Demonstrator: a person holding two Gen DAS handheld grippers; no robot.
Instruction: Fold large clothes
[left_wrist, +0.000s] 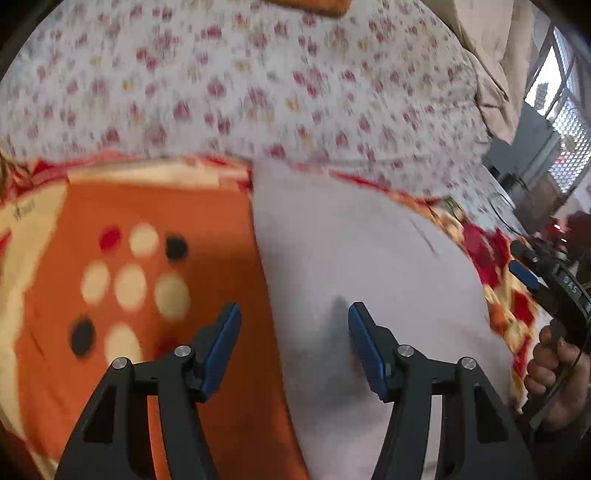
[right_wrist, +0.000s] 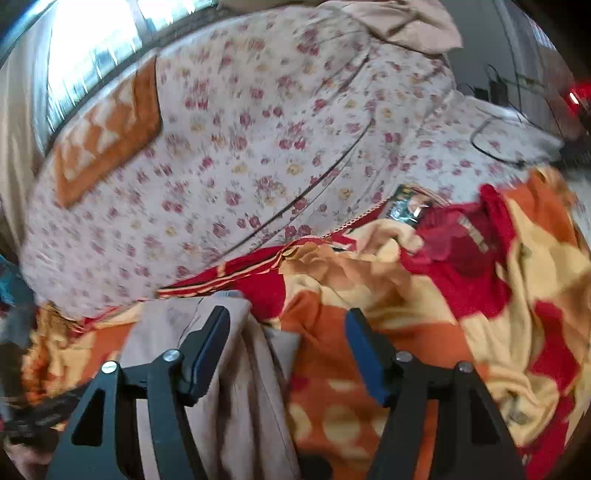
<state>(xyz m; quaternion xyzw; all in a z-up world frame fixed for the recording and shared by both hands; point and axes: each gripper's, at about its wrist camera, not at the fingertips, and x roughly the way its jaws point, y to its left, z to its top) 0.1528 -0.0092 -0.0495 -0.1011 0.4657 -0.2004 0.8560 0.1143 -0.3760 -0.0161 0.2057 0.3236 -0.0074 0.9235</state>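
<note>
A pale grey-beige garment (left_wrist: 351, 258) lies flat on an orange, red and cream blanket (left_wrist: 155, 206) on a bed. My left gripper (left_wrist: 293, 343) is open just above the garment's left edge, holding nothing. In the right wrist view the same garment (right_wrist: 236, 387) lies bunched under my right gripper (right_wrist: 288, 354), which is open with cloth between its jaws but not pinched. The right gripper (left_wrist: 528, 277) and the hand holding it also show at the right edge of the left wrist view.
A floral white bedsheet (left_wrist: 258, 85) covers the bed beyond the blanket. An orange patterned pillow (right_wrist: 107, 133) lies at the far left. A small dark packet (right_wrist: 406, 210) lies at the blanket's edge. A black cable (right_wrist: 495, 144) runs over the sheet at right.
</note>
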